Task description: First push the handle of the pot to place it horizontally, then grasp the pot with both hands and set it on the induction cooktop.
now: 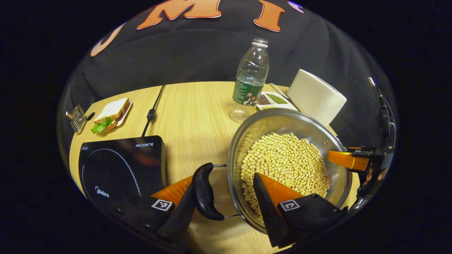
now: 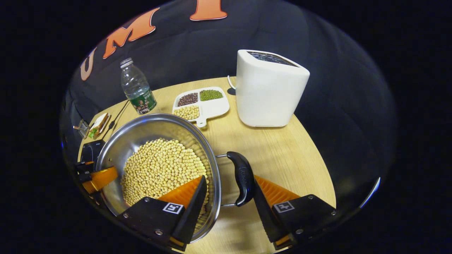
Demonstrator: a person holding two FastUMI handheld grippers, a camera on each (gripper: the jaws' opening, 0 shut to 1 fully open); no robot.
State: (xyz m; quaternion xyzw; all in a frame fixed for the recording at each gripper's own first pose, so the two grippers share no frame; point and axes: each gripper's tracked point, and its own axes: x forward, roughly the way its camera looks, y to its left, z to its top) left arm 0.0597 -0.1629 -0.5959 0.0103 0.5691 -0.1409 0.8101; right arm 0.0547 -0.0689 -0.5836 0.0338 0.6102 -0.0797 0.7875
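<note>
A steel pot point(image 1: 282, 120) holding soybeans point(image 1: 282, 158) sits on the wooden table, to the right of the black induction cooktop point(image 1: 120, 169). My left gripper point(image 1: 224, 178) is open and straddles the pot's rim: one finger lies against the outside of a black side handle point(image 1: 204, 192), the other hangs inside over the beans. In the right gripper view, my right gripper point(image 2: 229, 177) is open and straddles the opposite rim of the pot point(image 2: 152, 123) the same way, with its outer finger against the other black handle point(image 2: 243, 178). Across the pot I see the right gripper point(image 1: 353, 160), and the left gripper point(image 2: 99, 178).
Behind the pot stand a plastic bottle point(image 1: 250, 81), a white divided dish of beans point(image 2: 201, 102) and a white appliance point(image 2: 268, 88). A sandwich on a plate point(image 1: 111, 114) and a small metal clip point(image 1: 77, 118) lie at the far left. The cooktop's cable point(image 1: 152, 113) runs back across the table.
</note>
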